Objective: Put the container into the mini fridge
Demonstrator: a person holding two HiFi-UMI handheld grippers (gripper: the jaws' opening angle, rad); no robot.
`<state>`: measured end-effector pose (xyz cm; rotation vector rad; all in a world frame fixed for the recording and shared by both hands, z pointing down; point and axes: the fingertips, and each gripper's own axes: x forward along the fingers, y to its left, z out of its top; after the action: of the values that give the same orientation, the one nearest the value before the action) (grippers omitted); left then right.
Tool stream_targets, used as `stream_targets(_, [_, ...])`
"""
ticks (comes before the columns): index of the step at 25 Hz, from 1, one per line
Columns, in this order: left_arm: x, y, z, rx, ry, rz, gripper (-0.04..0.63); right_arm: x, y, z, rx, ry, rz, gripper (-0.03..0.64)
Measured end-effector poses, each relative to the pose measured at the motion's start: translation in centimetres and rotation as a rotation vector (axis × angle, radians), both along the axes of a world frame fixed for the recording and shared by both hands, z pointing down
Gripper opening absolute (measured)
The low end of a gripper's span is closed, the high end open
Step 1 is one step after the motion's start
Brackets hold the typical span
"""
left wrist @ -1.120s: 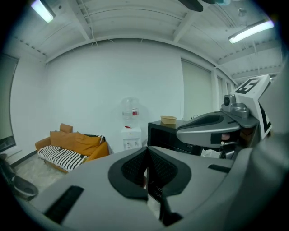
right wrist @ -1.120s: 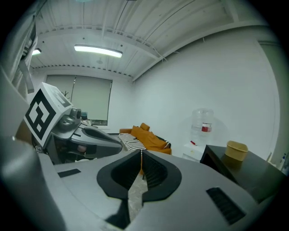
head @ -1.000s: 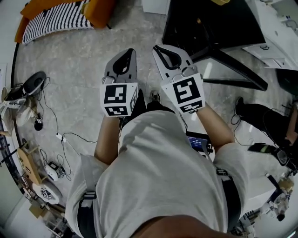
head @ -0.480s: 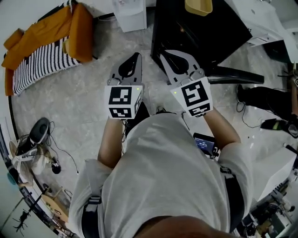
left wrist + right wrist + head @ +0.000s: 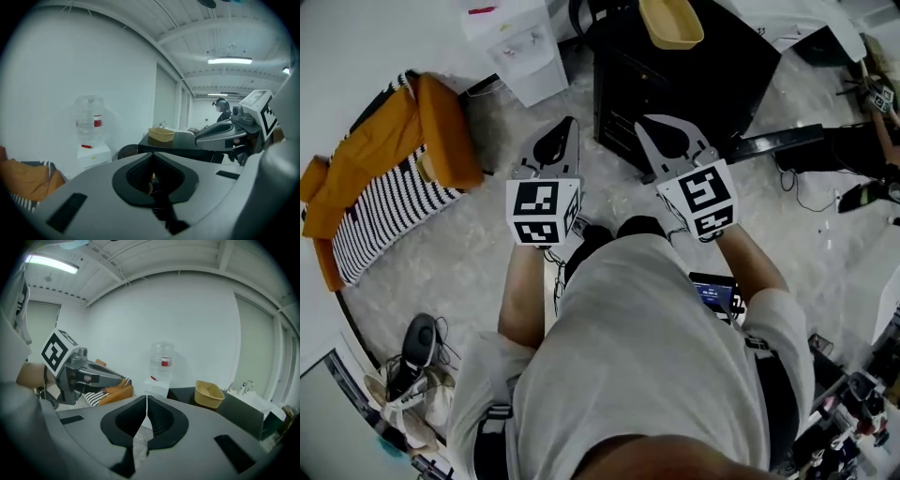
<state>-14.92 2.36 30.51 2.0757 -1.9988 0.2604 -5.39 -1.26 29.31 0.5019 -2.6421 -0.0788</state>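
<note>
Left gripper and right gripper both closed tight, nothing held, side by side at waist height. Ahead, black mini fridge, door looks shut. Yellow container sits on top, looks empty. Probably light, stiff plastic, a bit slippery; pinch a side wall at the rim.

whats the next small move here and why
Probably step closer and open the right gripper toward the yellow container. Both it and the left gripper are shut with nothing between their jaws, and the container sits on top of the black cabinet ahead, apart from both grippers.
</note>
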Motion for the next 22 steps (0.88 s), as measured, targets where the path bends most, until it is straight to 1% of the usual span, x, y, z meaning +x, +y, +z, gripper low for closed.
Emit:
stream_targets(5, [-0.3, -3.3, -0.2, 0.005, -0.002, 0.116, 0.012, 0.2, -2.0, 0.1, -0.022, 0.003, 0.125, 0.040])
stream_targets(6, [0.1, -4.0, -0.1, 0.004, 0.001, 0.143, 0.012, 0.4, -2.3, 0.2, -0.025, 0.005, 0.142, 0.040])
stream_targets(8, [1.5, -5.4, -0.2, 0.010, 0.004, 0.224, 0.012, 0.9, -3.1, 0.3, -0.025, 0.013, 0.171, 0.040])
stream_targets(10, [2.9, -7.2, -0.4, 0.021, -0.012, 0.301, 0.012, 1.5, -4.6, 0.2, -0.023, 0.013, 0.203, 0.040])
stream_targets(11, [3.4, -8.1, -0.5, 0.026, -0.020, 0.322, 0.012, 1.8, -5.4, 0.1, -0.022, 0.007, 0.216, 0.040])
stream_targets(16, [4.5, -12.5, -0.8, 0.030, -0.007, 0.352, 0.012, 2.5, -9.4, -0.3, -0.051, -0.017, 0.248, 0.040])
stream_targets(22, [2.7, -18.4, -1.4, 0.021, -0.036, 0.360, 0.012, 2.5, -14.6, -0.3, -0.066, -0.052, 0.306, 0.040])
